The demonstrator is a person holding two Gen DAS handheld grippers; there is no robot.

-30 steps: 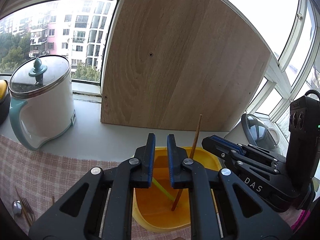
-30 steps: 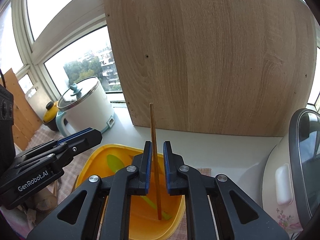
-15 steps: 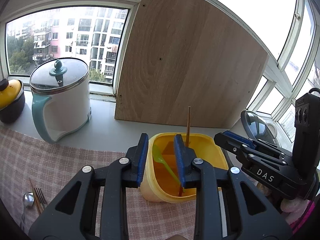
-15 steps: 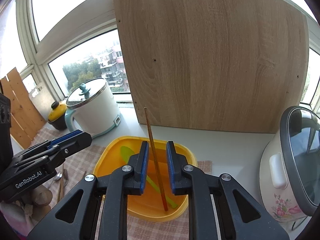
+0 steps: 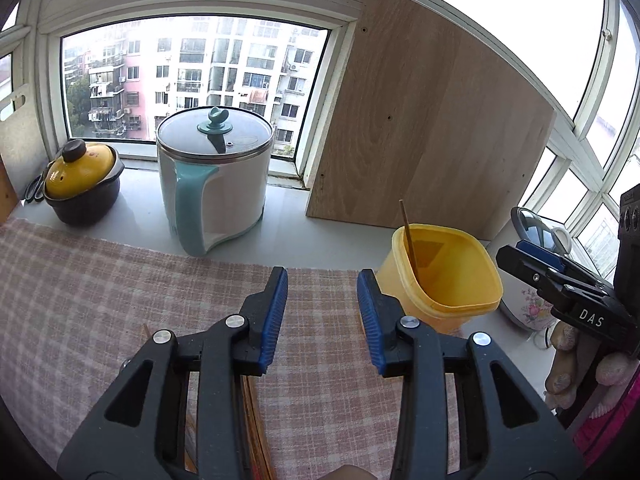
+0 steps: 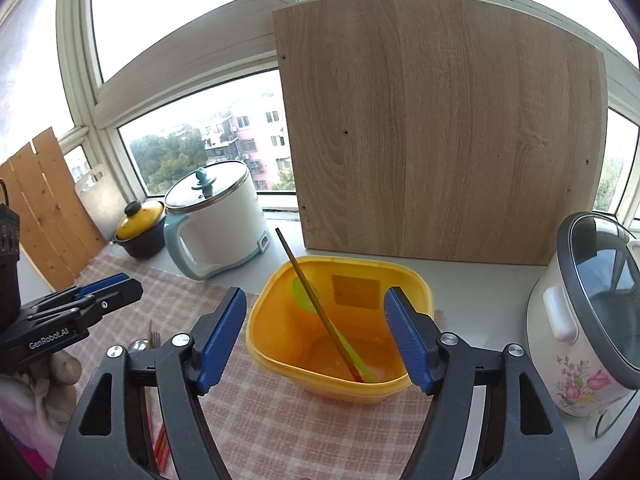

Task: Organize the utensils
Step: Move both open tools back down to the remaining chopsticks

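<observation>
A yellow plastic tub (image 6: 340,344) stands on the checked cloth; it also shows in the left wrist view (image 5: 444,276). A brown chopstick (image 6: 320,308) leans inside it beside a green spoon (image 6: 304,292); the chopstick's tip (image 5: 408,232) sticks out above the rim. My right gripper (image 6: 316,336) is open and empty, its jaws wide on either side of the tub. My left gripper (image 5: 322,312) is open and empty above the cloth, left of the tub. More chopsticks (image 5: 256,420), a fork and a spoon (image 6: 140,346) lie on the cloth under the left gripper.
A white and teal electric pot (image 5: 214,184) and a dark pot with a yellow lid (image 5: 80,184) stand on the sill at the back left. A wooden board (image 6: 440,128) leans on the window. A white rice cooker (image 6: 588,320) stands to the right.
The right gripper opened and let go of the chopstick, which now leans in the tub. Both grippers pulled back from the tub, and the left one opened and moved left.
</observation>
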